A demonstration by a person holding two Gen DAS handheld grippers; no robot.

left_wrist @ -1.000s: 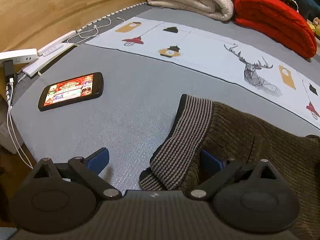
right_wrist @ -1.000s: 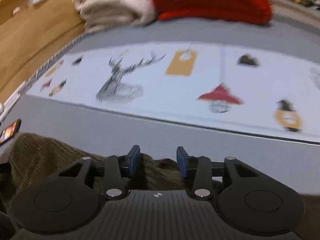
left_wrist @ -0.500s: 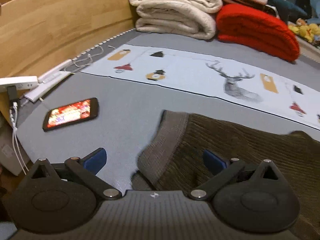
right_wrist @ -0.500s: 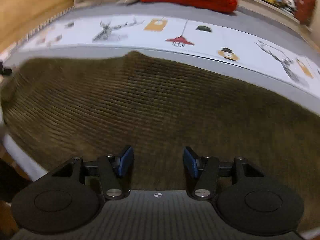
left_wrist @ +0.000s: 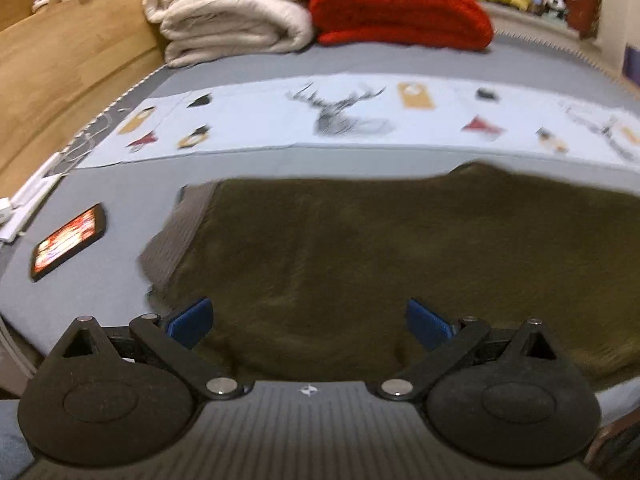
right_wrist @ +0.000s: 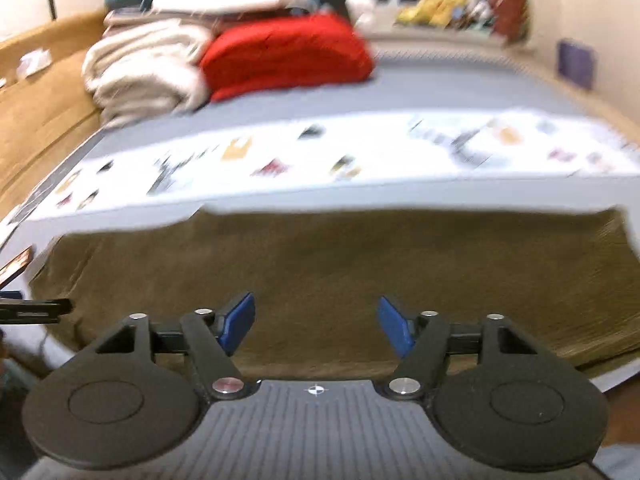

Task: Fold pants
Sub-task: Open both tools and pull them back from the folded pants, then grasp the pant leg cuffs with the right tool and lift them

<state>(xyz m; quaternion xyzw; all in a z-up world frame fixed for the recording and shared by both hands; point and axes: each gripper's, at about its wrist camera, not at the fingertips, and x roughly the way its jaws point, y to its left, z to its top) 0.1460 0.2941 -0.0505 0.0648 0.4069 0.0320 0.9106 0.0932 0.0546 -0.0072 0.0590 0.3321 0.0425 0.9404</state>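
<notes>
Dark olive corduroy pants (left_wrist: 360,256) lie flat across the near part of the grey bed, their striped grey waistband (left_wrist: 176,236) at the left end. In the right wrist view the same pants (right_wrist: 340,264) fill the lower middle. My left gripper (left_wrist: 308,320) hovers over the pants' near edge, open wide, with nothing pinched between its blue pads. The right gripper (right_wrist: 316,324) also hangs above the near edge; its jaws are opening and the cloth lies below them, not gripped. The left gripper's finger (right_wrist: 32,306) shows at the left edge of the right wrist view.
A lit phone (left_wrist: 68,242) lies on the bed left of the waistband. A pale printed cloth (left_wrist: 340,120) stretches across behind the pants. Folded cream blankets (left_wrist: 232,8) and a red blanket (left_wrist: 400,8) are stacked at the back. A wooden bed frame (left_wrist: 60,64) runs along the left.
Both grippers have pulled back toward the near edge, so the whole spread pants now show. The right gripper's jaws have widened. The left gripper no longer straddles the waistband.
</notes>
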